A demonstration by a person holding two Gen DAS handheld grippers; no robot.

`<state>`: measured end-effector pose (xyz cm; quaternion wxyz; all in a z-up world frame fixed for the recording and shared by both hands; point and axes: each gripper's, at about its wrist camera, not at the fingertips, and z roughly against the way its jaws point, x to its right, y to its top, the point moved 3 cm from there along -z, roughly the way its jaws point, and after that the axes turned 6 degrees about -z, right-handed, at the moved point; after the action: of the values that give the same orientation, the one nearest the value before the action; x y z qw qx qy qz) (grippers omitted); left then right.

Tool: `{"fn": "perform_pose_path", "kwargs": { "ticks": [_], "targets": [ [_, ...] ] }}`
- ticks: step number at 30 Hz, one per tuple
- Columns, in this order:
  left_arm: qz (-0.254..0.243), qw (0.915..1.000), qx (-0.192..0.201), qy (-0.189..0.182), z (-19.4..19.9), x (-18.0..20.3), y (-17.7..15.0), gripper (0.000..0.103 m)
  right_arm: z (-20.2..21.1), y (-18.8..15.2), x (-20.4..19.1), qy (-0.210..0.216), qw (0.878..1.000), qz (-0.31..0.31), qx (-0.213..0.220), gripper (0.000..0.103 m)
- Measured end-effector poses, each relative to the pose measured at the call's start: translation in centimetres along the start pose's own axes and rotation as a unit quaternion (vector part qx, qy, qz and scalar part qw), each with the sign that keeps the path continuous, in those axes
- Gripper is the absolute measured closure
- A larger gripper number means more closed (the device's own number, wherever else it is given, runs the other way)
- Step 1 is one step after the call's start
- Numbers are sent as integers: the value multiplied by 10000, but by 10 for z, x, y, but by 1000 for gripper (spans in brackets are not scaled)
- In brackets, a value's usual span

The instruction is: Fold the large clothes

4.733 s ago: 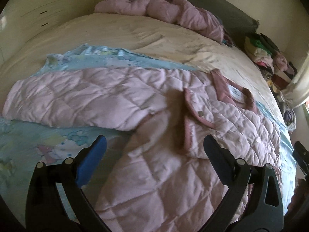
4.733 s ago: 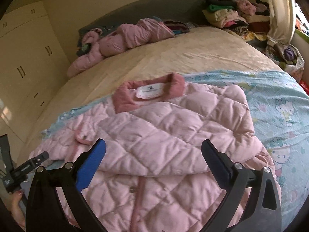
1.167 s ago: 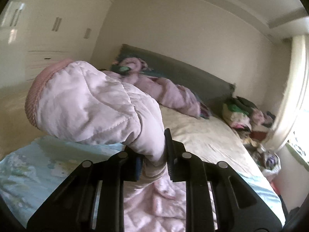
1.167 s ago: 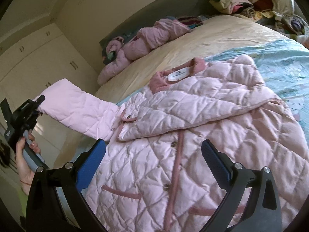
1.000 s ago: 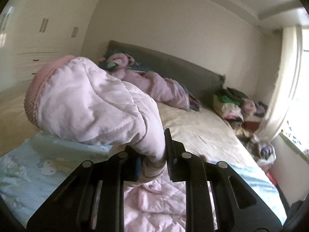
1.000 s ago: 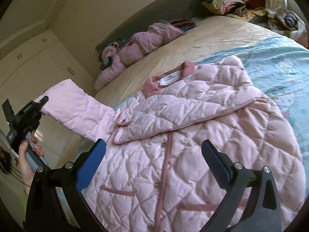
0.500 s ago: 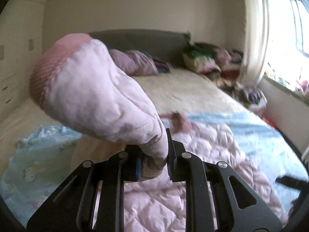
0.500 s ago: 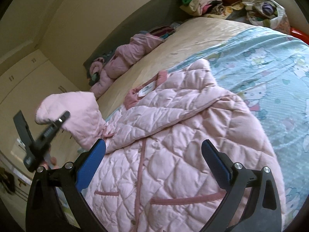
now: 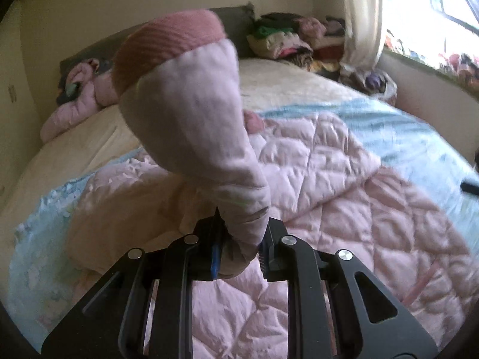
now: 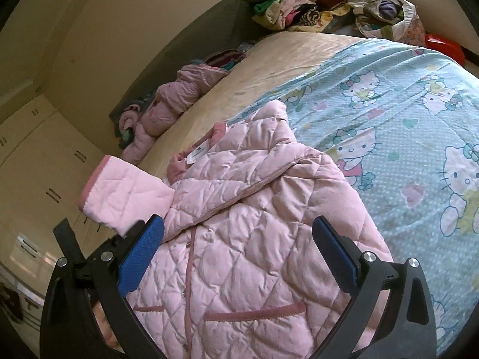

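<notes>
My left tongs (image 9: 239,251) are clenched on the end of the jacket's sleeve (image 9: 191,113), pinching it just below the darker ribbed cuff (image 9: 167,45). I have them raised above the bed and aimed across it, so the sleeve stands up in front of the lens. My right tongs (image 10: 236,254) are released, spread wide with nothing between the blue pads (image 10: 140,254), hovering tilted over the lower front of the pink quilted jacket (image 10: 254,239). The jacket lies front up on the cartoon-cat sheet (image 10: 404,113), with its other sleeve folded across the chest and the collar toward the headboard. From the right side I see the held sleeve lifted off the jacket's left edge.
</notes>
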<state>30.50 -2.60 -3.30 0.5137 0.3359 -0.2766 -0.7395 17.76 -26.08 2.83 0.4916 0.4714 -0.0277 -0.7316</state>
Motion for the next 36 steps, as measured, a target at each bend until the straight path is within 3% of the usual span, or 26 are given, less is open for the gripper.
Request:
{"fn": "perform_pose_path", "kwargs": {
  "ticks": [8, 13, 15, 16, 22, 26, 30, 34, 36],
  "targets": [
    [-996, 9944, -333, 60, -20, 38, -28, 83, -12, 4, -4, -160, 9999, 5, 8, 4],
    [-1200, 9919, -417, 64, -24, 47, -38, 77, -21, 8, -12, -188, 9998, 19, -58, 4],
    [-1193, 9919, -432, -15, -20, 49, -39, 60, -25, 11, -19, -200, 9997, 96, -92, 4],
    [-1160, 9923, -424, -76, -17, 48, -38, 43, -27, 13, -23, -186, 9997, 132, -119, 4],
    [-1379, 9895, -428, -38, -2, 43, -37, 25, -41, 28, -49, -44, 9990, 308, -307, 4],
    [-1324, 9910, -196, -3, 14, 31, -28, 10, -63, 35, -60, -26, 9978, 304, -593, 4],
    [-892, 9952, -239, -318, 20, 6, -22, 10, -94, 30, -65, 113, 9945, 42, -1036, 4],
    [-517, 9975, -304, -380, 18, -19, -22, 9, -125, 20, -67, 181, 9906, -170, -1348, 4],
    [-450, 9953, -250, -815, 23, -25, -23, 10, -135, 16, -65, 176, 9896, -356, -1381, 4]
  ]
}}
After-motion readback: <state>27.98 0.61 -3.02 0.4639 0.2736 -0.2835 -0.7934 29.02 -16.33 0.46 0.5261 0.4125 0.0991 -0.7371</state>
